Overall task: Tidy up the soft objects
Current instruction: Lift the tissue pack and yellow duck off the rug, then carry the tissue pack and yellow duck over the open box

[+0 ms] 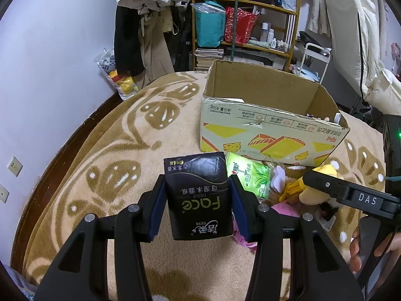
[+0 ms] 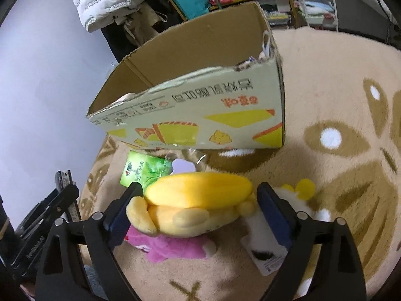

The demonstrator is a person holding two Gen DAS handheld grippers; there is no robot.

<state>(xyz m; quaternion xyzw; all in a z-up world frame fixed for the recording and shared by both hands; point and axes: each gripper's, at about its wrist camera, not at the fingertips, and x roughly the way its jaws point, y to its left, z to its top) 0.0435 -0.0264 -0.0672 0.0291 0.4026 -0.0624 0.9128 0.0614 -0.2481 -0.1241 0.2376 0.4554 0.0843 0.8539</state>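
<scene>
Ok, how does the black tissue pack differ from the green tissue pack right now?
The black tissue pack is clamped between the left gripper fingers, lifted off the blanket; the green tissue pack lies free on the blanket by the cardboard box. The black one is dark with "Face" lettering, the green one bright with a leaf print. Both remain outside the box.

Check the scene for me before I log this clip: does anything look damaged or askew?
The cardboard box looks worn: its near top edge is torn and ragged, with a small puncture in the front wall. It also sits with its print upside down. Nothing looks spilled.
</scene>
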